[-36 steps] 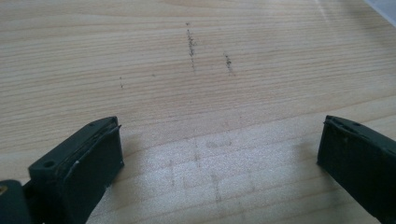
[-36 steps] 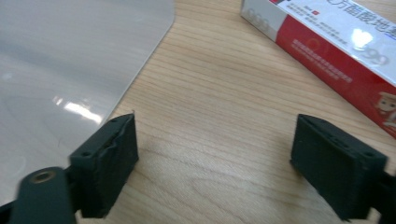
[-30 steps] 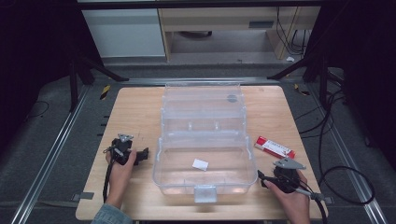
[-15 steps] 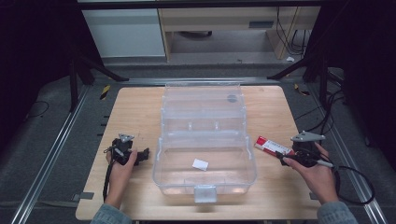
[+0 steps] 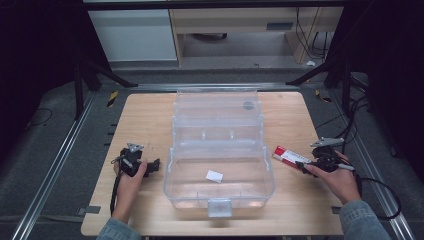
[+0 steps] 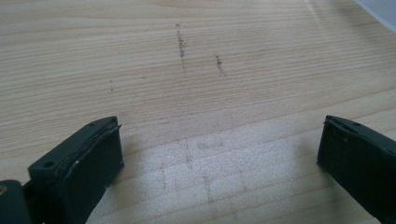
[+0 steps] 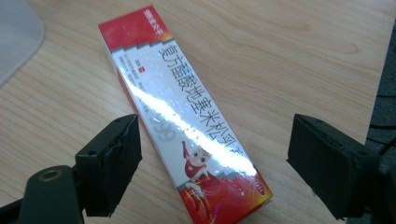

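Note:
A clear plastic box (image 5: 218,170) stands open in the middle of the wooden table (image 5: 150,120), its lid (image 5: 217,111) laid back behind it and a small white slip (image 5: 214,175) on its floor. A red and white carton (image 5: 288,155) with printed characters lies flat to the right of the box. My right gripper (image 5: 306,163) is open at the carton's near end, and in the right gripper view the carton (image 7: 187,116) lies between the wide-apart jaws. My left gripper (image 5: 153,165) rests open on bare wood (image 6: 196,93) left of the box.
Cables trail from both grippers off the table's sides. Metal rails run along the left and right of the table. A white cabinet (image 5: 135,35) and a wooden shelf unit (image 5: 250,30) stand behind it. The table's right edge (image 7: 380,65) is close to the carton.
My right gripper moved from the front right corner of the box up and to the right, to the carton. The left gripper stayed put.

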{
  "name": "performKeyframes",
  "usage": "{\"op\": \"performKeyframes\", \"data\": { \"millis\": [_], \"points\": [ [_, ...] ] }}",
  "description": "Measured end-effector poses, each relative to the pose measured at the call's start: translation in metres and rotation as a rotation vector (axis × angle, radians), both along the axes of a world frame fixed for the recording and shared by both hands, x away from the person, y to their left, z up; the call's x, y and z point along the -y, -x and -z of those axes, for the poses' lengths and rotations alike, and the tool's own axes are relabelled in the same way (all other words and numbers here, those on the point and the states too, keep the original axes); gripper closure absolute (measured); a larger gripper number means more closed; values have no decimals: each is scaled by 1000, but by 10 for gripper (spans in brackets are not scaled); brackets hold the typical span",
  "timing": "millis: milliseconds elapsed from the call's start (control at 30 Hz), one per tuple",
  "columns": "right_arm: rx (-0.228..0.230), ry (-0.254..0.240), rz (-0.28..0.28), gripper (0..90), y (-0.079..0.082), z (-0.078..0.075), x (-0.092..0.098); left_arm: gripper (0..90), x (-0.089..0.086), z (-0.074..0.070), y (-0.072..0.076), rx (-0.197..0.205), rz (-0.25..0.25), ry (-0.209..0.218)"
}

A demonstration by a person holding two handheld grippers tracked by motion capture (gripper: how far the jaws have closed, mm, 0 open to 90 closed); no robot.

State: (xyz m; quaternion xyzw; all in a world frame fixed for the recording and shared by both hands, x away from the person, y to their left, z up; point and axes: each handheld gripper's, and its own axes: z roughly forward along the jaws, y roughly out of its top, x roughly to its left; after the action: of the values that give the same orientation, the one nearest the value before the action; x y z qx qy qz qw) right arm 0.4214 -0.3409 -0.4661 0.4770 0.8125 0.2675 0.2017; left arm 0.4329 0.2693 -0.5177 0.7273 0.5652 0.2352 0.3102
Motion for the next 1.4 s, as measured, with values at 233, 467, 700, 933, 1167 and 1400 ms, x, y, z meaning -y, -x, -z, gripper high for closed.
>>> {"op": "performKeyframes", "data": {
  "millis": [233,467,700,933,1167,1400],
  "points": [
    [-31,17,-17,184,0,10,-3,0,0,0,0,1,4,2],
    [-41,18,-28,223,5,11,-4,0,0,0,-1,0,7,1],
    [-45,26,-45,305,17,8,-6,0,0,0,-1,0,7,1],
    [-61,35,-65,349,30,5,-13,0,0,0,-1,0,7,1],
    [-71,64,-70,462,31,5,-16,0,0,0,-1,0,7,1],
    [-67,75,-19,492,27,4,-14,0,0,0,-1,0,7,1]
  ]
}}
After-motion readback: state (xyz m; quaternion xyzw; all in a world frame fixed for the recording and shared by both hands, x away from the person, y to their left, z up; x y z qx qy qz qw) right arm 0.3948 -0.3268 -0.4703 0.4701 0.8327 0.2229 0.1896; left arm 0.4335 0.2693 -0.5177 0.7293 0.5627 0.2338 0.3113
